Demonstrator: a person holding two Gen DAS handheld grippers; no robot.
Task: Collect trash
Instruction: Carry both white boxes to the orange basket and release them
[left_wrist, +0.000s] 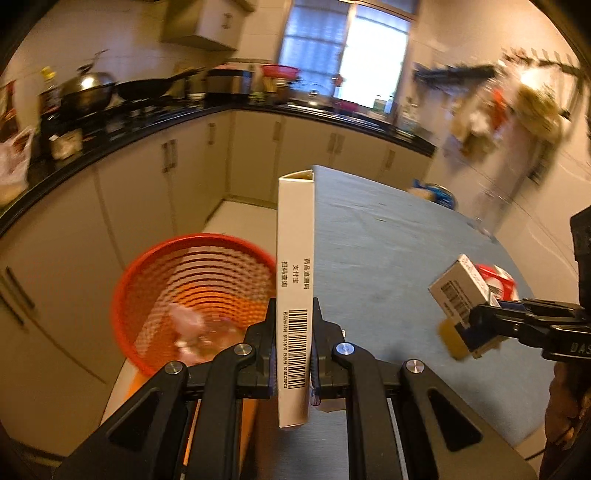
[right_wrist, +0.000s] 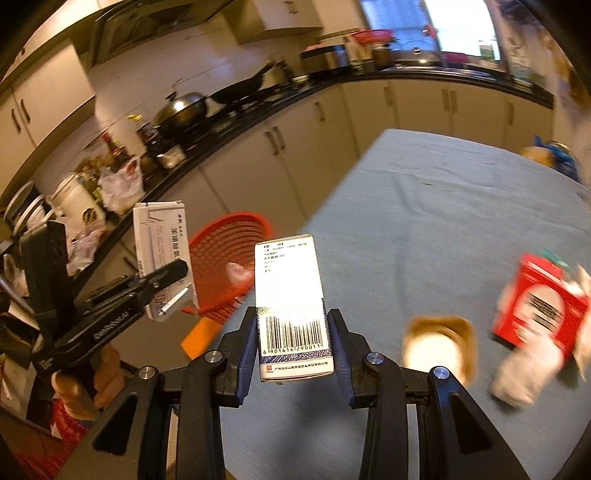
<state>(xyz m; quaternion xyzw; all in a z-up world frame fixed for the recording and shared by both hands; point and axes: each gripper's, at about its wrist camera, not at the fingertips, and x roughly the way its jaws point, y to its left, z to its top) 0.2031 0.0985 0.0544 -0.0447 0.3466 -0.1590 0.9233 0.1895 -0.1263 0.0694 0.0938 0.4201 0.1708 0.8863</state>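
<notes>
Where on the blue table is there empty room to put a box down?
The table is bare across its middle and far end, between the near edge by the red basket and the blue bag. It's crowded at the near right, around the red box and brown cup.

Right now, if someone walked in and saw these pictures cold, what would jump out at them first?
Probably the tall, thin white cardboard box with a barcode, clamped upright in the left gripper at the near edge of the blue-covered table. Just left of it, on the floor, stands the round red mesh wastebasket with crumpled litter inside. The right gripper grips a shorter white barcoded carton above the table.
</notes>
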